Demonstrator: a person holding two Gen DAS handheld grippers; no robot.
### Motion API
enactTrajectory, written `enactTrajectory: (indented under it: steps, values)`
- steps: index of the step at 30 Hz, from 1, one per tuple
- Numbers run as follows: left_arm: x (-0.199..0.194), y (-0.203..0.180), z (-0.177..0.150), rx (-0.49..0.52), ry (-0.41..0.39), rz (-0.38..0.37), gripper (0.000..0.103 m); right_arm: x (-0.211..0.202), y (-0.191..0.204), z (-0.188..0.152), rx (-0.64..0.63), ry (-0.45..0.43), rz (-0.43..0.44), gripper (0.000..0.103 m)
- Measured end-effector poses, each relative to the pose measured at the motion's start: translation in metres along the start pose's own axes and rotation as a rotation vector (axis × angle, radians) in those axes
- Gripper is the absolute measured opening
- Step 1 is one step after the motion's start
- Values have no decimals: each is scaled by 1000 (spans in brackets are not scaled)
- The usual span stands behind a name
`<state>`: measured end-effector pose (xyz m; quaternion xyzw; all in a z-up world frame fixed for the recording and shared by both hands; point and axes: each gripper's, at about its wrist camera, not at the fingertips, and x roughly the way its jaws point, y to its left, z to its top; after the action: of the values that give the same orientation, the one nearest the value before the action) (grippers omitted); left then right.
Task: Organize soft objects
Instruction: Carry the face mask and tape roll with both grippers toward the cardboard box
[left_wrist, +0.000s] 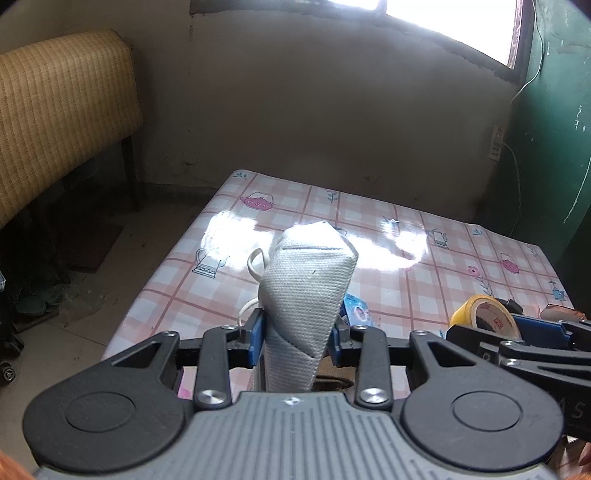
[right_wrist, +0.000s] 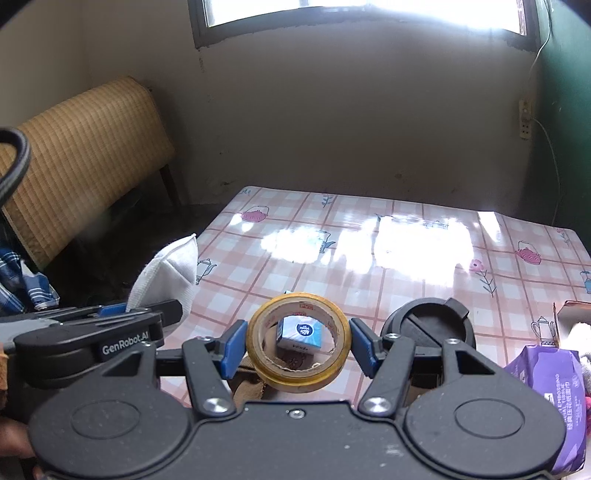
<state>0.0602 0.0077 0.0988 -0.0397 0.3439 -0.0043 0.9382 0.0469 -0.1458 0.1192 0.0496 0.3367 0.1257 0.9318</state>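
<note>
The left gripper (left_wrist: 297, 332) is clamped narrowly, tilted downward. The right gripper (right_wrist: 298, 347) stands wider beside it, both side by side.

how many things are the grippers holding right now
2. The left gripper is shut on a folded white face mask, lifted above the table. The right gripper clamps a yellow tape roll between its blue pads.

The purple tissue pack (right_wrist: 550, 402) runs off the right edge (its print too small to read). The tape roll (right_wrist: 298, 341) hides part of the small blue box (right_wrist: 301, 332).
</note>
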Motion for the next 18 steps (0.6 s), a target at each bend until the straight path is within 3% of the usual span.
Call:
enactTrajectory:
  steps: [18]
  values:
    - [6, -32, 3, 33, 20, -58, 35, -9, -29, 5, 34, -16, -53, 72]
